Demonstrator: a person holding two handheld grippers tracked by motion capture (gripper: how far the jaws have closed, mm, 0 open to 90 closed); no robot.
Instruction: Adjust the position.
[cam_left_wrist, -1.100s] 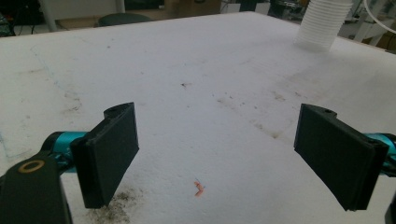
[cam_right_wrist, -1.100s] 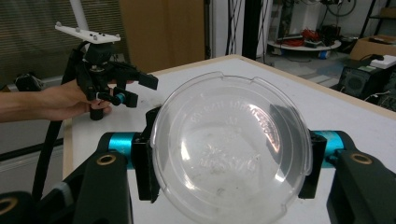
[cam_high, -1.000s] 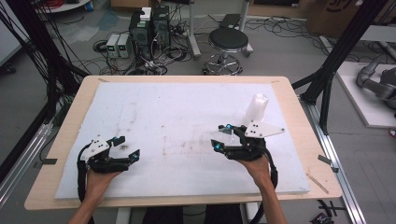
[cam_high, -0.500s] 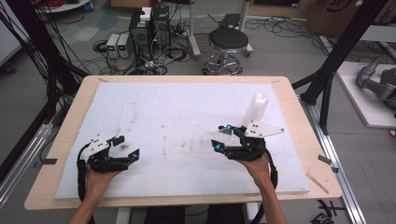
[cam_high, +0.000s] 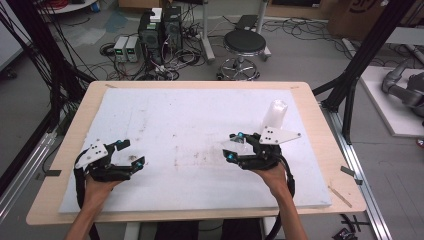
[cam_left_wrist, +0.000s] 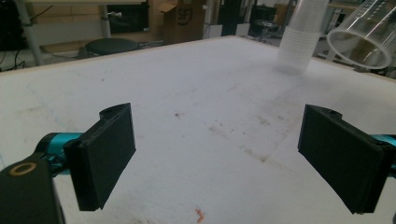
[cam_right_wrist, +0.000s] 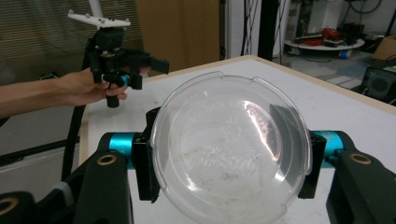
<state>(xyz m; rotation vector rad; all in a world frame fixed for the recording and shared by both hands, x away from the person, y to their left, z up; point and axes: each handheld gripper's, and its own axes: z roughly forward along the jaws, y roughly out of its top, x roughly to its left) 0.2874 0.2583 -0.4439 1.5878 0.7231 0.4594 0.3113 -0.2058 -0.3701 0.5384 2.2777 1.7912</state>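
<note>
1. The right gripper (cam_high: 234, 146) sits right of centre in the high view, low over the white worktop (cam_high: 190, 125); its fingers (cam_right_wrist: 145, 163) press on either side of a clear plastic cup (cam_right_wrist: 231, 147), which lies on its side between them with its open mouth toward the gripper's camera.
2. In the left gripper view that same cup (cam_left_wrist: 359, 35) shows at the upper right corner of the frame, tilted, its rim facing down and left.
3. A stack of clear cups (cam_high: 275, 114) stands upright on the worktop just above and to the right of the right gripper in the high view; whether the held cup touches the stack is hard to tell from here.
4. The left gripper (cam_high: 131, 152) hovers at the lower left of the high view, well apart from the cups. Its fingers (cam_left_wrist: 100, 156) stand wide with nothing between them, having just been opening.
5. A small orange scrap (cam_left_wrist: 200, 215) lies on the worktop at the bottom centre of the left gripper view.
</note>
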